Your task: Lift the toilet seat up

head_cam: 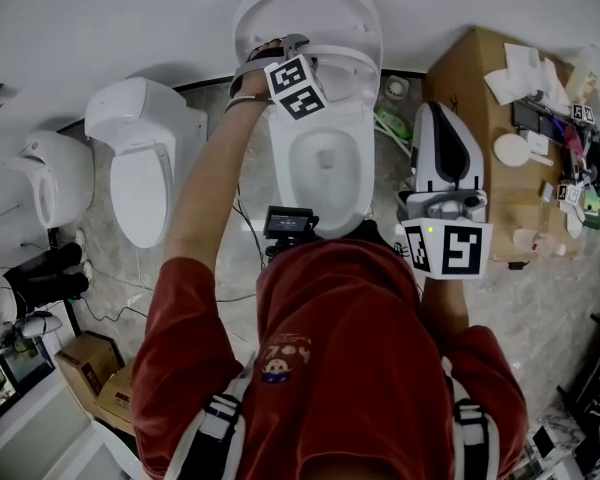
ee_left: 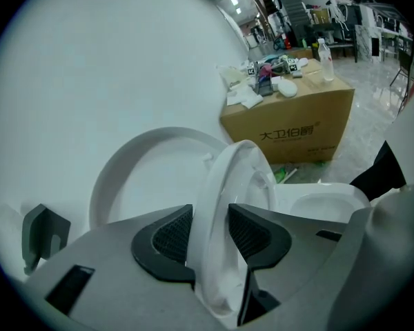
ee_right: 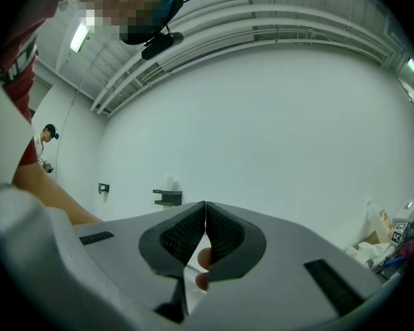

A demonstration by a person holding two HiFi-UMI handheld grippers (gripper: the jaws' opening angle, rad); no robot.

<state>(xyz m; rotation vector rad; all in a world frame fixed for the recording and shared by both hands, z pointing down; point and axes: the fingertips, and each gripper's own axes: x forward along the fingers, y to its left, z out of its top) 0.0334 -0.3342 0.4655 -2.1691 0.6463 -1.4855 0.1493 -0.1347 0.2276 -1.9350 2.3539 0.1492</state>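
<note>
While the toilet seat (ee_left: pixel 229 185) is stood steeply on edge over the bowl (head_cam: pixel 292 183), near the far lid (ee_left: pixel 145 178), its rim is clamped by the left gripper (ee_left: pixel 210 229). At near right, the right gripper (ee_right: pixel 205 219) is held with jaws together on nothing.

The person's shirt (head_cam: pixel 340 358) hides the front of the toilet bowl (head_cam: pixel 370 183).

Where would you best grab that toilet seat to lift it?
Grip the toilet seat by its rim near the front end, coming edge-on from the left, one jaw on each face, as the left gripper does. The ring is flat and slim.
</note>
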